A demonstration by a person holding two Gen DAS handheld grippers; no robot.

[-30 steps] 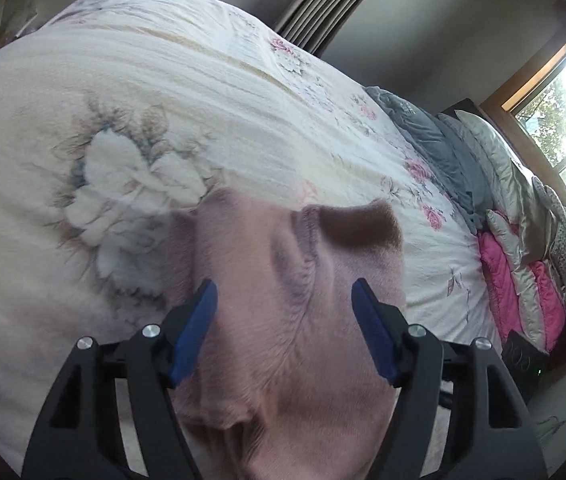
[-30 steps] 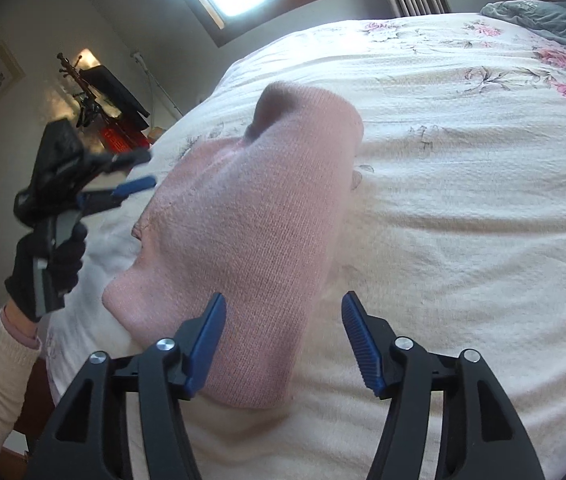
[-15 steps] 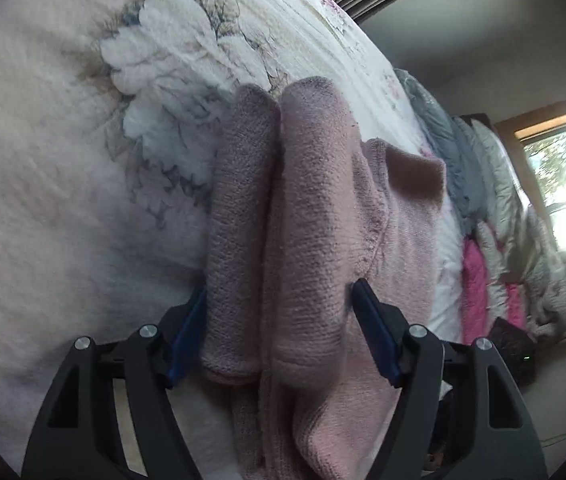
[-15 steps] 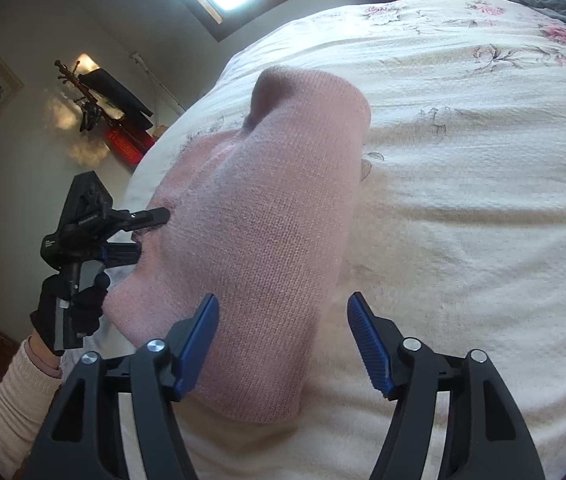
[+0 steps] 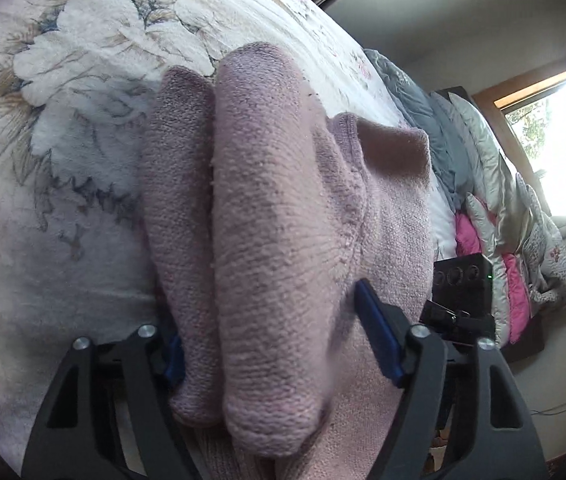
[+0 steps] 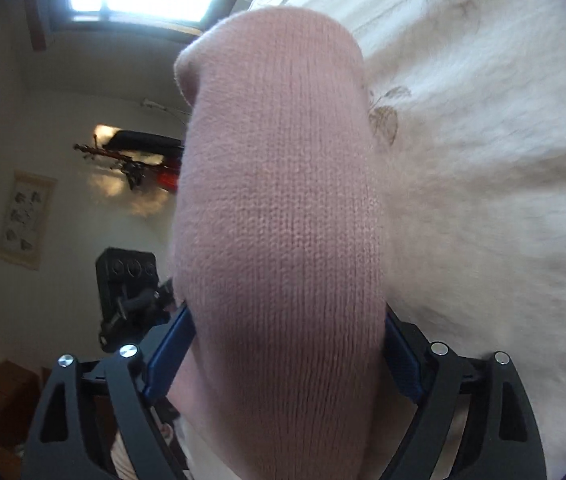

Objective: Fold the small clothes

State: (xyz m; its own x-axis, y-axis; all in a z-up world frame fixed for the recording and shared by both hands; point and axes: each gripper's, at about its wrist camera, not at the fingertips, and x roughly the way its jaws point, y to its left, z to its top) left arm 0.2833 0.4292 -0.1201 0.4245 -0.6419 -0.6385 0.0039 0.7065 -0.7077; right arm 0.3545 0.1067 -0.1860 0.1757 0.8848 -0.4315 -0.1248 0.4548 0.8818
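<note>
Two grippers, one pink knit sweater on the floral bedspread. Your left gripper stands spread wide, two rolled folds between its fingers — whether the pads bite, you cannot tell. Your right gripper straddles another fold, blue pads touching it. Half a second ago both sat farther back.

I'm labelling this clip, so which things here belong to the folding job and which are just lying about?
Belongs to the job:
- pink knitted garment
- left gripper
- right gripper
- cream floral bedspread it lies on

Just lying about:
- grey blanket
- pink and silver quilted bedding
- framed wall picture
</note>
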